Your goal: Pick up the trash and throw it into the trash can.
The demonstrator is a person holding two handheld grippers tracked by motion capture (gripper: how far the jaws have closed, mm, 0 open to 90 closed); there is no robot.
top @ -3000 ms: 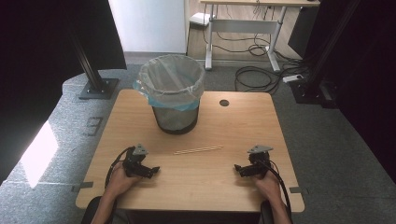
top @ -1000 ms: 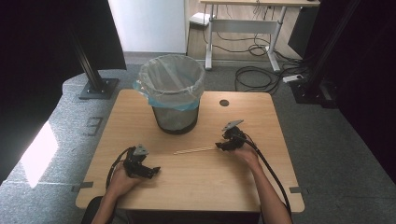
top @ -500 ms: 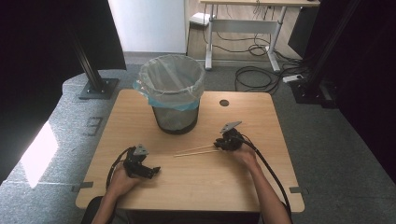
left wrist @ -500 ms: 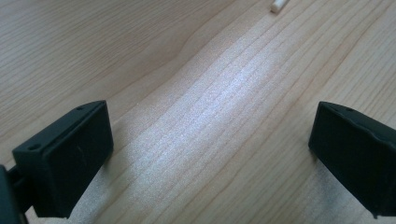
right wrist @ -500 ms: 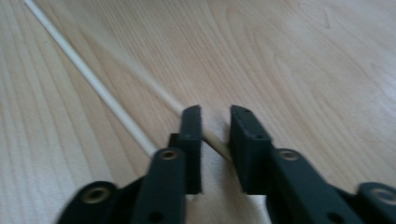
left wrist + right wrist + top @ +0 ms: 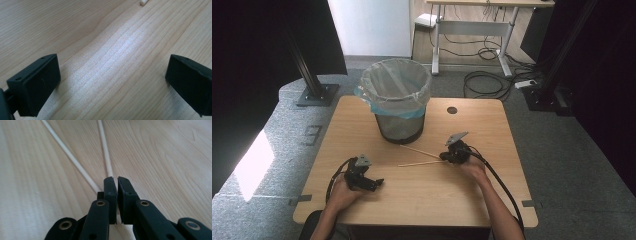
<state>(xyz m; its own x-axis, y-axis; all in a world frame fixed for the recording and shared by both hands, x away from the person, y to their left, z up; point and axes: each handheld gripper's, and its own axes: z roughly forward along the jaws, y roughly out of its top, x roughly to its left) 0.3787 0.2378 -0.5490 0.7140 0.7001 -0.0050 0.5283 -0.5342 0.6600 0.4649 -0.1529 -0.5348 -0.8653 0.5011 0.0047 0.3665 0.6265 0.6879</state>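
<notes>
While jaws just closing, right tool (image 6: 447, 156) noted pinched on end of one stick (image 6: 104, 150), second stick (image 6: 68, 155) alongside; both flat on counter (image 6: 492, 130) before bin (image 6: 398, 100). Left tool (image 6: 371, 184) wide apart, empty.

The left claw (image 6: 373, 183) rests near the tabletop's (image 6: 492, 200) front left corner, its jaws wide apart. The right claw (image 6: 443, 157), near the middle, has just squeezed tight.

stick (image 6: 108, 167) end hidden between jaws, far ends cropped
</notes>
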